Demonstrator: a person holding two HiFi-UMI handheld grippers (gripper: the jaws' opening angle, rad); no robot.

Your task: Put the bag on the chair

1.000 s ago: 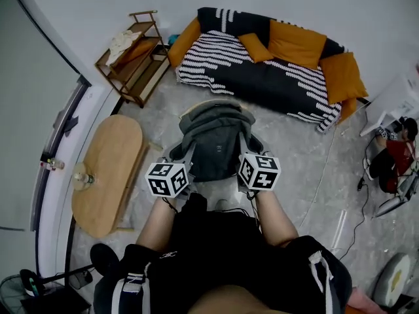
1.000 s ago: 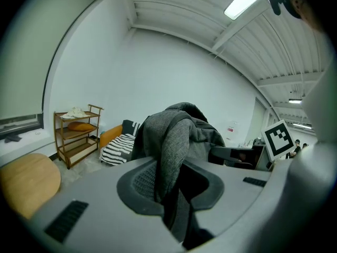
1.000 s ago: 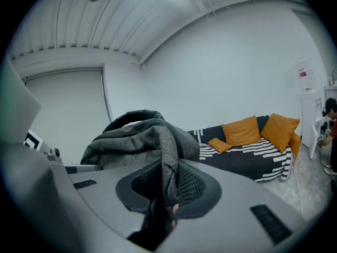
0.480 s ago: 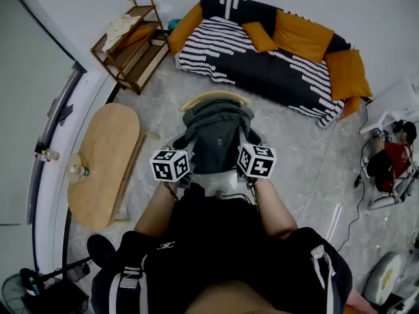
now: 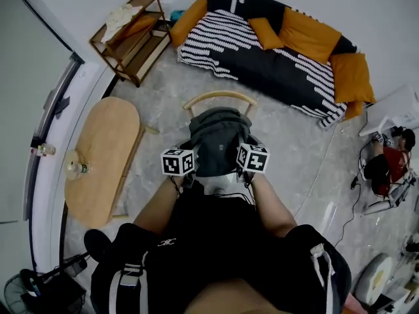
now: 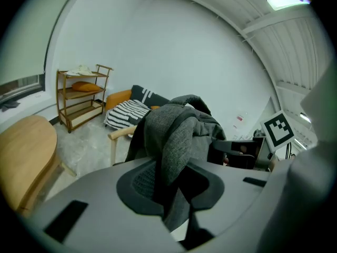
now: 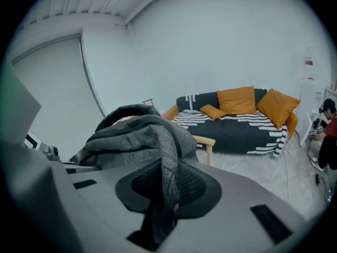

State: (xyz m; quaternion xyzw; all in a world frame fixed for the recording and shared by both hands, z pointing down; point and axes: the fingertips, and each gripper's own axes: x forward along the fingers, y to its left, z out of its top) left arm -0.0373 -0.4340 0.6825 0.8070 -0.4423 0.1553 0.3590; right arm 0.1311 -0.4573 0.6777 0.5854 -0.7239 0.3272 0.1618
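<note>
Grey marbled floor [image 5: 294, 150] carries a curved-back wooden chair [image 5: 219, 97] centrally, an oval wooden surface [image 5: 101, 152] left, striped sofa [image 5: 268, 67] far.

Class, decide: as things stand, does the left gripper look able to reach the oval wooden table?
Probably not. The left gripper is shut on the bag, which the right gripper grips too. Nothing stands between it and the table; the bag ties it up.

Bag [image 5: 218, 142] filling the seat, curved chair [image 5: 219, 96] back blocking straight ahead; open floor [image 5: 294, 149] to the right, table [image 5: 105, 156] near on left, sofa [image 5: 262, 70] and shelf [image 5: 134, 34] well beyond.
</note>
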